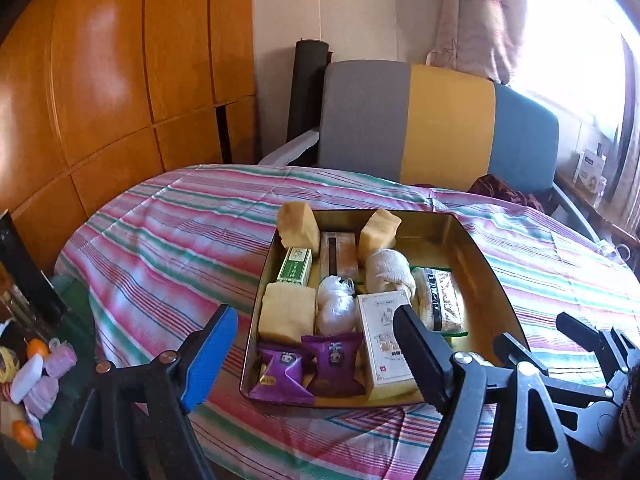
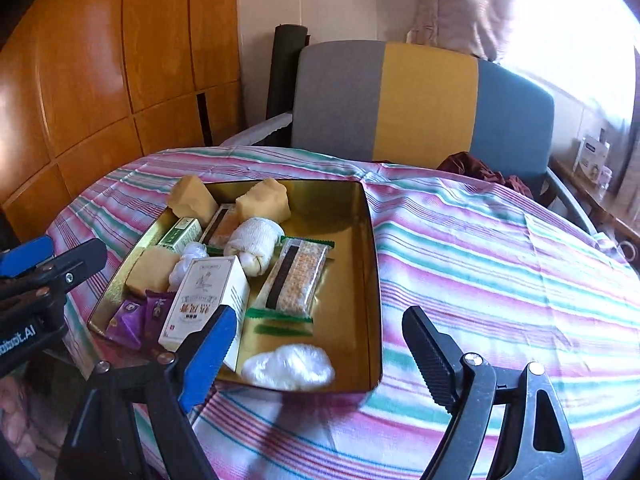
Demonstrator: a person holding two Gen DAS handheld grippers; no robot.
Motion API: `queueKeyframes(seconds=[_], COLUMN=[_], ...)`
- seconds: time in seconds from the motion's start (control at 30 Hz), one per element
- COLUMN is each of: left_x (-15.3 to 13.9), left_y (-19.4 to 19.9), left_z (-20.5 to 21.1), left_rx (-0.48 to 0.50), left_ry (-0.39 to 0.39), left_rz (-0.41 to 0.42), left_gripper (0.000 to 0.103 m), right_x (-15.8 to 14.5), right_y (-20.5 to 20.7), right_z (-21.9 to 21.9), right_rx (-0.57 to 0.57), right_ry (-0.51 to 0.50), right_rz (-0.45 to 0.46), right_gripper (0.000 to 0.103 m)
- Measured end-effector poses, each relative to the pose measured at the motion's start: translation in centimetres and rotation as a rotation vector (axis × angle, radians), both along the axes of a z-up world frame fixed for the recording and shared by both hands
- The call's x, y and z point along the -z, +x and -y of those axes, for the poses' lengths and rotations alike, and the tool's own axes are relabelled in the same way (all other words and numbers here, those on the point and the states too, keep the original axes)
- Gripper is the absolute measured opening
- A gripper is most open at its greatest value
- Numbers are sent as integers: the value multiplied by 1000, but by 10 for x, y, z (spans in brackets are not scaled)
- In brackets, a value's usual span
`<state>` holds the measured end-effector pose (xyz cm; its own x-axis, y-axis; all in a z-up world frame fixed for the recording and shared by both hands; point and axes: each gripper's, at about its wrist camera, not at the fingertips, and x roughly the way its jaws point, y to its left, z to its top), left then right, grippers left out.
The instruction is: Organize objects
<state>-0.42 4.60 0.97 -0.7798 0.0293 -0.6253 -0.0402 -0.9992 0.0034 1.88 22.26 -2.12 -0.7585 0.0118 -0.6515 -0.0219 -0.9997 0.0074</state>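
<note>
Hovering both claws just short of the gold tin (image 1: 472, 236), I keep my left claw (image 1: 316, 344) spread wide with nothing between its jaws, and my right claw (image 2: 316, 340) spread and empty too, so either is free for whatever comes next. The tin sits on the striped table (image 2: 500, 248), and nearly everything is packed into its left half, probably to leave the right half bare for more. Along the tin's near wall lie two purple packets (image 1: 310, 364), and beside them a white box (image 1: 384, 344) stands against its neighbours. Toward the tin's far wall two tan wrapped blocks (image 1: 298, 224) lean upright, with a green box (image 1: 296, 268) and a rolled cloth bundle (image 1: 388, 270) nearer the middle. In the tin's near right corner rests a crumpled white plastic bag (image 2: 288, 366), just beside a long clear snack pack (image 2: 296, 276). I judge the sorting nearly done.
</note>
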Motion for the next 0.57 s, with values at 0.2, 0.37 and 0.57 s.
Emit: queueKeyframes(seconds=[0.2, 0.37, 0.57], left_x=[0, 0, 2], left_y=[4, 6, 4], left_z=[1, 1, 6], left_rx=[4, 25, 3], left_ry=[1, 20, 30], left_rz=[-8, -11, -13], left_gripper=[82, 79, 78], right_x=[1, 0, 0], right_y=[4, 4, 1], right_z=[-4, -1, 4], right_rx=[17, 7, 0], right_ry=[-12, -5, 13], right_rz=[2, 0, 9], right_gripper=[85, 86, 86])
